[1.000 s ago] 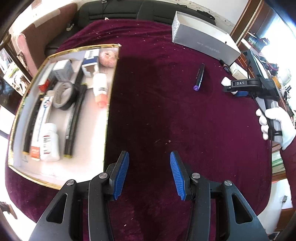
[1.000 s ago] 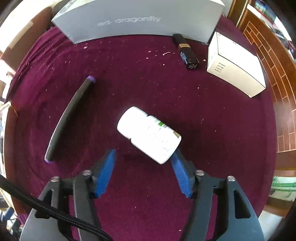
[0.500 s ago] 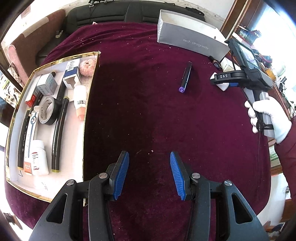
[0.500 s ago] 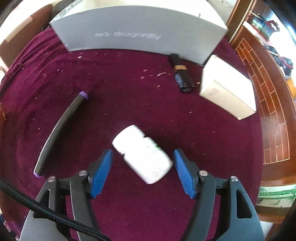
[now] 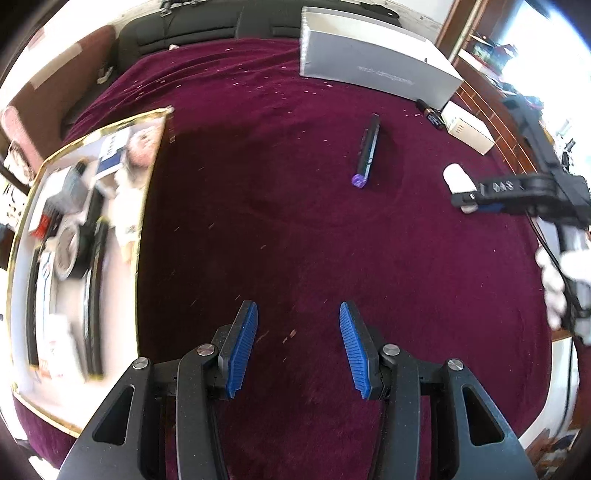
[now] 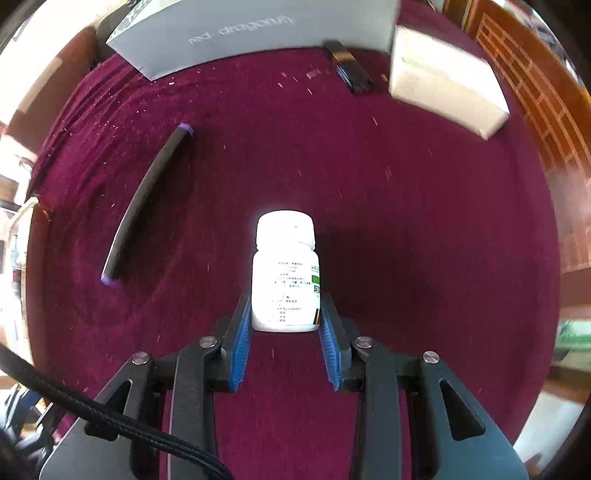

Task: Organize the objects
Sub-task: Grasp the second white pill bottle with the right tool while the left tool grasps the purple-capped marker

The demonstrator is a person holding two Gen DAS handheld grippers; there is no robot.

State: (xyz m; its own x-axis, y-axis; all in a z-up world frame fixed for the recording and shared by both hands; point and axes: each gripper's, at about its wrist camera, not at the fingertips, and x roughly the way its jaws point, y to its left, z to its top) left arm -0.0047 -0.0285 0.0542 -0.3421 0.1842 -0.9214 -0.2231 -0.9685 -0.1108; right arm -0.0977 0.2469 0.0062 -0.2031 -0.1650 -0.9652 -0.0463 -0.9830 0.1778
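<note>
A white pill bottle (image 6: 284,273) lies on the maroon cloth, cap pointing away. My right gripper (image 6: 286,297) has a blue pad against each side of its base, and its jaws are closing on it. In the left wrist view the same bottle (image 5: 458,179) shows at the right gripper (image 5: 469,199), which a white-gloved hand (image 5: 561,280) holds. A gold-rimmed tray (image 5: 142,221) at the left holds several items, blurred. My left gripper (image 5: 298,314) hangs open over bare cloth, nothing between its pads.
A black pen with purple ends (image 6: 144,203) lies left of the bottle. At the back stand a long grey box (image 6: 258,29), a small white box (image 6: 443,81) and a short black tube (image 6: 349,66). A wooden floor lies beyond the table's right edge.
The right gripper's jaws have narrowed onto the white bottle, which turned from slanted to straight between the pads. The left gripper has shifted right, so the tray slid toward the left edge.
</note>
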